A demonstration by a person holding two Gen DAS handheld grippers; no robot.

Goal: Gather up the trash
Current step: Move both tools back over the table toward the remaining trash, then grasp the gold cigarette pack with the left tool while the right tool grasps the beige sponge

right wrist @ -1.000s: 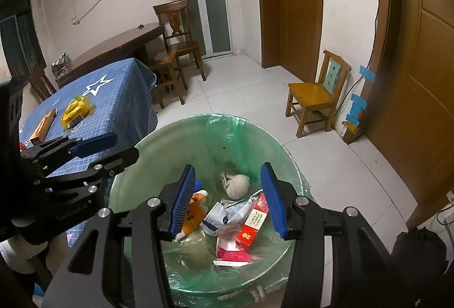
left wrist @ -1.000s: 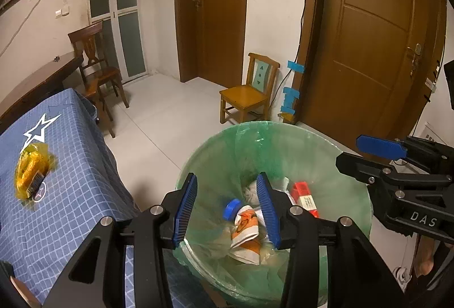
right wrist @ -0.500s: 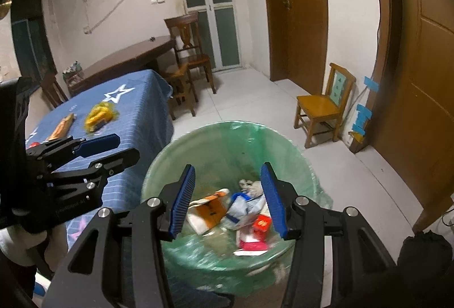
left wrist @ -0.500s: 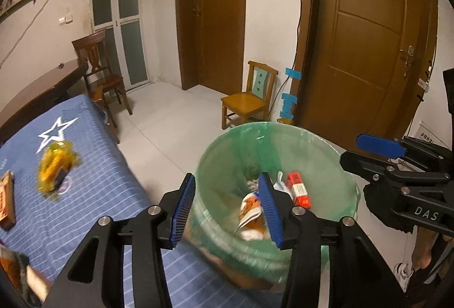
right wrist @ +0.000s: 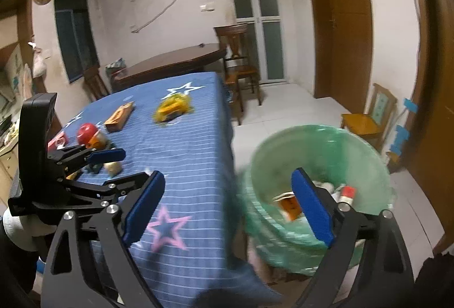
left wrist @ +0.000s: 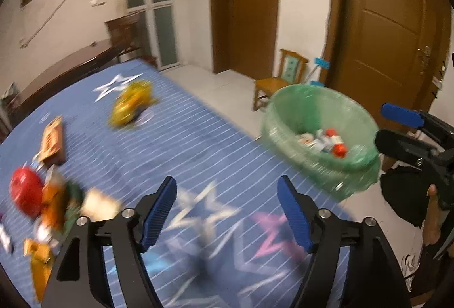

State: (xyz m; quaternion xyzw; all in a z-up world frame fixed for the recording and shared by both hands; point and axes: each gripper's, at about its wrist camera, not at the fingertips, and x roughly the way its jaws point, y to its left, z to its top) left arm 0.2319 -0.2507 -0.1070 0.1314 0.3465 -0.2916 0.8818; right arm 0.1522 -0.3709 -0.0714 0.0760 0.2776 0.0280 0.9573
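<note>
My left gripper is open and empty above the blue star tablecloth. My right gripper is open and empty, between the table edge and the bin. The green-lined trash bin stands on the floor right of the table with wrappers inside; it also shows in the right wrist view. On the cloth lie a yellow wrapper, an orange-brown box, a red round thing and a blurred pile of scraps.
A small wooden chair stands by the brown door behind the bin. A dark wooden table and chairs stand past the blue table. White tiled floor lies between them.
Both grippers have swung left, away from above the bin and over the blue table. The table litter has come into view. Both jaws stay open.
</note>
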